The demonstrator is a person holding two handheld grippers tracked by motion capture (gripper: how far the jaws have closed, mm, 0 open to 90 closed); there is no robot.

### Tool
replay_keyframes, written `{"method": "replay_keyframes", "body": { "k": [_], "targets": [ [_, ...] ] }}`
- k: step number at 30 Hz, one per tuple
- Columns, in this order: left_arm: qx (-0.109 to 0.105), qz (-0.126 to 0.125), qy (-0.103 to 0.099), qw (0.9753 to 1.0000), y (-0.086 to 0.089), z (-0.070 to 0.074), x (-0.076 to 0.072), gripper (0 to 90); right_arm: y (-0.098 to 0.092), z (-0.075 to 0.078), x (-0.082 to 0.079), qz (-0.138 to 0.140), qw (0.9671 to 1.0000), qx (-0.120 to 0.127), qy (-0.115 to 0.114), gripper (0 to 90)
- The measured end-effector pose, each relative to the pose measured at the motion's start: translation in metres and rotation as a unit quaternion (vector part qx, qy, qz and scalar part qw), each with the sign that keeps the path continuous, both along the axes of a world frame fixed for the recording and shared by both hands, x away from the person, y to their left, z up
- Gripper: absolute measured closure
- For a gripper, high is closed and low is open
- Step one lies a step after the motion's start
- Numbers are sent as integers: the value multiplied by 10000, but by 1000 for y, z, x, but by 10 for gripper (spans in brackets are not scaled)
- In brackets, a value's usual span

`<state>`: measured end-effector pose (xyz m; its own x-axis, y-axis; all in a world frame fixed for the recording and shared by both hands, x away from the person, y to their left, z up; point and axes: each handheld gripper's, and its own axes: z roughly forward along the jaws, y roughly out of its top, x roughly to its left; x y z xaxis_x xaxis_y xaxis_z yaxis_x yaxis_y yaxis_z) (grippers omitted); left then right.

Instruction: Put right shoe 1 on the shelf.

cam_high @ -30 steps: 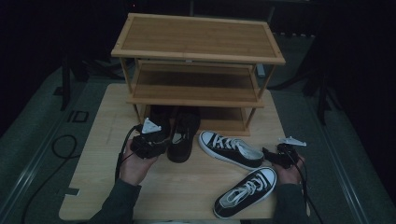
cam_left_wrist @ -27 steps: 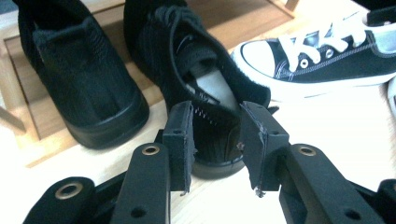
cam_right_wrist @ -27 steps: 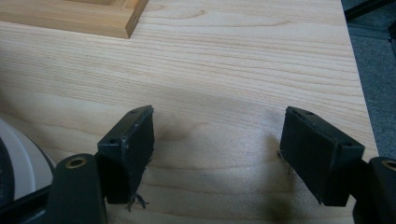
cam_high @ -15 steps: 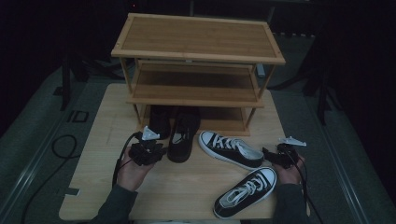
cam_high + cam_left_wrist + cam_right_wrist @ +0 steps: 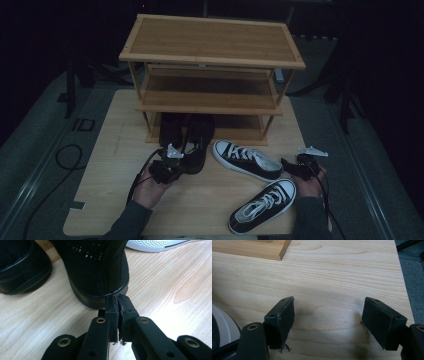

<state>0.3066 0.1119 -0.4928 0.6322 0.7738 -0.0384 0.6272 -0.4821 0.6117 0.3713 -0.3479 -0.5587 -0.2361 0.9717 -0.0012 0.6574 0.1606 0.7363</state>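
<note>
A pair of black shoes stands at the front of the shoe rack's lowest shelf, the right one (image 5: 199, 146) with its heel out on the table. My left gripper (image 5: 184, 167) is shut, and its tips (image 5: 116, 298) press against that shoe's heel (image 5: 100, 270); nothing shows between the jaws. The other black shoe (image 5: 22, 267) sits just left of it. My right gripper (image 5: 286, 164) is open over bare wood (image 5: 329, 312), with nothing between its fingers. It hovers between two black-and-white sneakers, one lying flat (image 5: 247, 160) and one nearer the front edge (image 5: 262, 205).
The three-shelf wooden rack (image 5: 210, 62) stands at the back of the light wooden table (image 5: 115, 165). A rack foot (image 5: 262, 250) lies ahead of my right gripper. The table's right edge (image 5: 405, 290) is close by. Cables trail on the dark floor (image 5: 60, 160).
My left gripper has slid a little to the right and toward me, staying at the black shoe's heel. The right gripper and both sneakers have not moved.
</note>
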Motion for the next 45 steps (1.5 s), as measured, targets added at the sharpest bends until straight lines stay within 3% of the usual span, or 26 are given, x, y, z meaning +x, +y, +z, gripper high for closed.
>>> {"method": "replay_keyframes", "body": {
  "k": [11,23,32,38,39,42,45],
  "targets": [
    [240,-97,-21,9997,-19,-2,8,877,0,0,0,0,10000,-1,1,259],
    [273,107,222,9993,-1,-15,8,890,0,0,0,-3,10000,4,0,259],
    [327,-57,43,9994,-24,-17,14,896,0,0,0,-1,10000,2,0,259],
    [304,29,-74,9995,-36,-18,16,895,0,0,0,-3,10000,4,1,259],
    [347,76,-116,9993,-37,-18,17,895,0,0,0,-2,10000,3,1,259],
    [198,153,-160,9996,-35,-14,20,895,0,0,0,-2,10000,3,1,259],
    [246,236,-277,9990,-35,-10,20,893,0,0,0,-1,10000,2,2,259]
  ]
}}
